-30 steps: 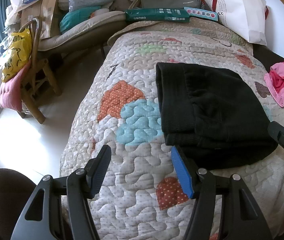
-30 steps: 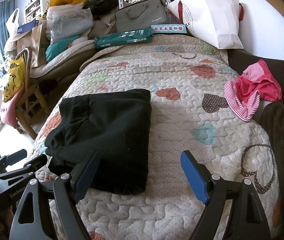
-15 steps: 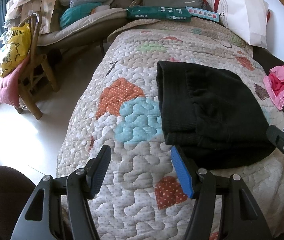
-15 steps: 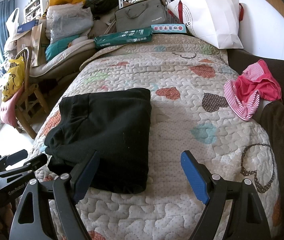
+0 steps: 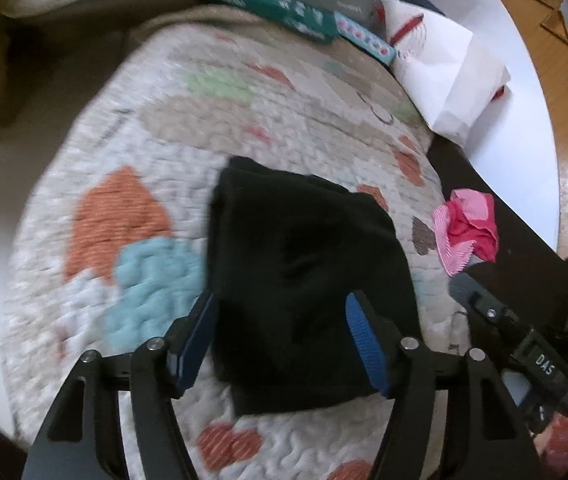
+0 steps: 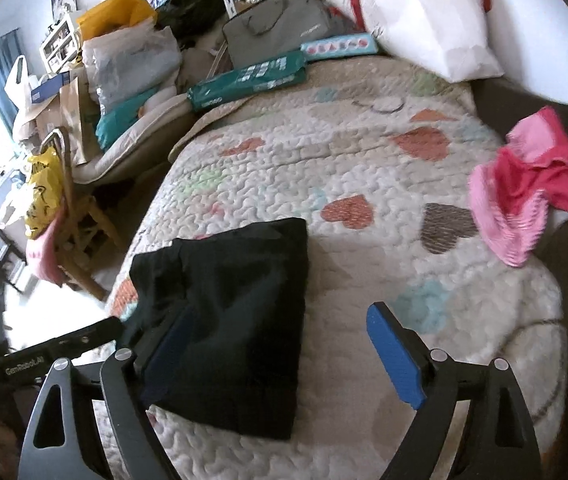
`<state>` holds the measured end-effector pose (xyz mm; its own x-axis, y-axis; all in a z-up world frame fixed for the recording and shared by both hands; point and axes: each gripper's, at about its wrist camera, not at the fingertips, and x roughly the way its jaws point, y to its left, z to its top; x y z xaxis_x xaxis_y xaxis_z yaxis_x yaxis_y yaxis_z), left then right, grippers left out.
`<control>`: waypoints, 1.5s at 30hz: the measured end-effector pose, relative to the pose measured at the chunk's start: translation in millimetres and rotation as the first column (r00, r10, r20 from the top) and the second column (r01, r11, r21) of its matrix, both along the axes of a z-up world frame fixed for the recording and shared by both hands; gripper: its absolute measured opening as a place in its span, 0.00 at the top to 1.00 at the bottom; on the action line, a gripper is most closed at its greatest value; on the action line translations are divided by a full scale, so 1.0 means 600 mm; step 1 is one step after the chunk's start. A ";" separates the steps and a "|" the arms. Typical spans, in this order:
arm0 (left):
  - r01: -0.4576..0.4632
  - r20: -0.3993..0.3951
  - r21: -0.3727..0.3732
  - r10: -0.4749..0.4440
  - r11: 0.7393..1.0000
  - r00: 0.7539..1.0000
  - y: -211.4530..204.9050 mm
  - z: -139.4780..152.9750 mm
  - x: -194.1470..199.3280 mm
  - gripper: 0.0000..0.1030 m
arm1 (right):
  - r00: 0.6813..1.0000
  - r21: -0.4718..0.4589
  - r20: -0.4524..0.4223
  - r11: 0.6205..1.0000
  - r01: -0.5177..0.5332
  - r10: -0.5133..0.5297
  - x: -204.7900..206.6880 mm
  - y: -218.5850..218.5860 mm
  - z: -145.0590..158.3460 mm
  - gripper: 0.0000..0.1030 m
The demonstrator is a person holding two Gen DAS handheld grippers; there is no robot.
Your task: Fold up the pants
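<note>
The heart-patterned quilt (image 6: 383,184) fills both views. My black pants (image 6: 236,312) lie on it at lower centre, already a compact folded block, so I judge I'm at the last fold or a final tidy. My left gripper (image 5: 280,344) straddles the near edge, fingers apart; my right gripper (image 6: 280,356) is also spread, empty. Next I'd need both to pinch one edge evenly.
</note>
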<state>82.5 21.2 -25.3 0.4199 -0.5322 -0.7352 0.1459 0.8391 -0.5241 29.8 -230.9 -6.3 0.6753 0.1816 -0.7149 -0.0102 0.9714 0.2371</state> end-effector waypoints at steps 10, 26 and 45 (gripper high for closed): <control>0.028 -0.041 -0.066 -0.031 0.997 0.999 -0.018 -0.045 0.057 0.21 | 0.983 0.280 -0.181 0.960 0.022 0.030 0.083 -0.043 -0.102 0.10; 0.120 0.032 0.164 -0.126 0.979 0.991 -0.085 -0.039 0.043 0.41 | 0.984 0.376 -0.166 0.927 0.008 0.059 0.083 -0.081 -0.138 0.10; 0.082 0.005 -0.065 -0.082 0.994 0.997 -0.040 0.035 0.084 0.64 | 0.983 0.376 -0.070 0.917 -0.129 0.168 0.123 -0.032 -0.011 0.68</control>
<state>133.1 -3.1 -4.5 0.3746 -0.6118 -0.6967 0.2139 0.7882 -0.5771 103.8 -249.9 -13.2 0.5492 0.5378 -0.6397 -0.1055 0.8039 0.5853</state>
